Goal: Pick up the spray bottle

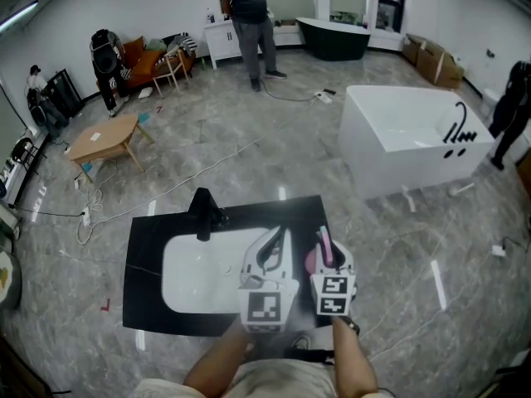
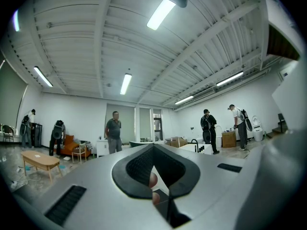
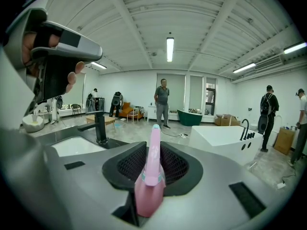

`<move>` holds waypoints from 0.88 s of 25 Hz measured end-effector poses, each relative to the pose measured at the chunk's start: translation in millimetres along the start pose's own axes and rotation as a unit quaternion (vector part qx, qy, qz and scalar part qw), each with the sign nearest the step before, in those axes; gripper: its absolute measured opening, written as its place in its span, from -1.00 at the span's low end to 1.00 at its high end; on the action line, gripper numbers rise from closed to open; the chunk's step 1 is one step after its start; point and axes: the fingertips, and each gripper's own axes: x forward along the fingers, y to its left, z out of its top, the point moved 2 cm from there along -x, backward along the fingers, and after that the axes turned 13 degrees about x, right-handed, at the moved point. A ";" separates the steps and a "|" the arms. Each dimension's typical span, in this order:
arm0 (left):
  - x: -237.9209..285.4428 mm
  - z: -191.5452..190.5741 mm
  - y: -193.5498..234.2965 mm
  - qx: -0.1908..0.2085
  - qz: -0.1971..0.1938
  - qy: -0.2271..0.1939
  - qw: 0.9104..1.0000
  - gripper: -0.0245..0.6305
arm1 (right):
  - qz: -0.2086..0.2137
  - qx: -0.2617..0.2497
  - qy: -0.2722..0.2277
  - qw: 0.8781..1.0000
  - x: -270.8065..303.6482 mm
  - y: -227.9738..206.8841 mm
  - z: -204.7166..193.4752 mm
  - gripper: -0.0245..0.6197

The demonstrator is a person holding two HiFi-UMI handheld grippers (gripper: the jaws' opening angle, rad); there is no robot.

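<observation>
right claw point(image 3: 153, 163) grips pink spray bottle point(image 3: 149, 188)

Quick tally from where I stood:

- 2 claws: left claw point(image 1: 280, 237) & right claw point(image 1: 323, 243), w/ 2 marker cubes point(image 1: 267, 307) point(image 1: 333, 293), 1 apiece.
- 1 pink spray bottle point(image 3: 151, 176).
- 1 black tabletop point(image 1: 145, 293), w/ 1 white basin point(image 1: 195, 276) & 1 black faucet point(image 1: 205, 212).
- 2 tubs: 1 white bathtub point(image 1: 398, 135), 1 dark bathtub point(image 1: 333, 41).
- 1 low wooden table point(image 1: 104, 139), 1 orange sofa point(image 1: 145, 56), 1 white cabinet point(image 1: 220, 40).
- 2 cardboard boxes point(image 1: 419, 48) point(image 1: 446, 70).
- 5 bystanders point(image 2: 28, 126) point(image 2: 57, 135) point(image 2: 114, 135) point(image 2: 207, 131) point(image 2: 239, 123) were around the room, excl. the person working the claws. So approx. 6 ppl in all.
</observation>
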 end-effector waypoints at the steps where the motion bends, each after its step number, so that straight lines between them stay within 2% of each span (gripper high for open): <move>1: -0.3 0.0 0.1 0.000 0.000 -0.001 1.000 -0.92 | 0.000 0.000 0.000 1.000 0.1 0.0 -0.3 -0.63; 11: -7.0 2.4 3.4 0.004 0.002 -0.005 1.000 -0.92 | 0.000 0.002 -0.017 1.000 -10.1 4.0 11.5 -0.64; 22: -14.2 6.7 7.6 -0.004 -0.002 -0.014 1.000 -0.92 | 0.004 -0.007 -0.104 0.995 -51.7 21.1 81.4 -0.65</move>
